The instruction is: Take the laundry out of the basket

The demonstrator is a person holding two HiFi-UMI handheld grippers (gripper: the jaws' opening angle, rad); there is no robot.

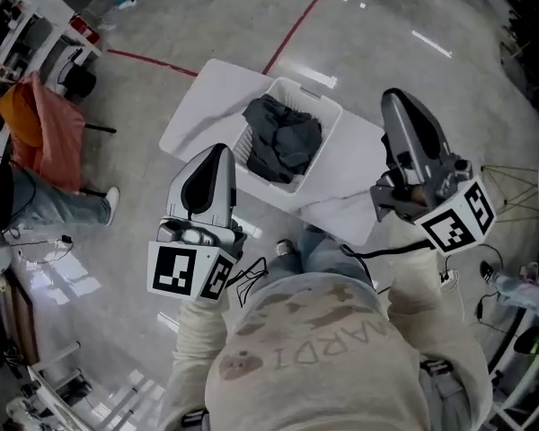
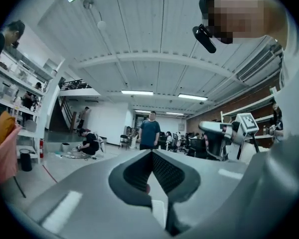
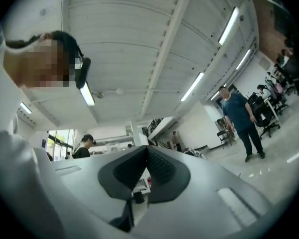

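A white slatted laundry basket [image 1: 329,113] stands on a white table [image 1: 205,106] in the head view. Dark grey laundry [image 1: 283,142] lies heaped inside it. My left gripper [image 1: 217,153] is held up at the table's near left edge, beside the basket and apart from it. My right gripper [image 1: 398,100] is raised at the basket's right, over the table's right end. Both gripper views point up at the ceiling and the room, so neither shows the basket. The left gripper [image 2: 152,153] and the right gripper [image 3: 145,148] have their pads meeting at the tips with nothing between them.
A person in a blue shirt [image 2: 150,131] stands across the room and also shows in the right gripper view [image 3: 240,117]. An orange cloth [image 1: 45,124] hangs at the left near a seated person [image 1: 45,206]. A red floor line [image 1: 296,25] runs behind the table. A tripod [image 1: 514,182] stands at the right.
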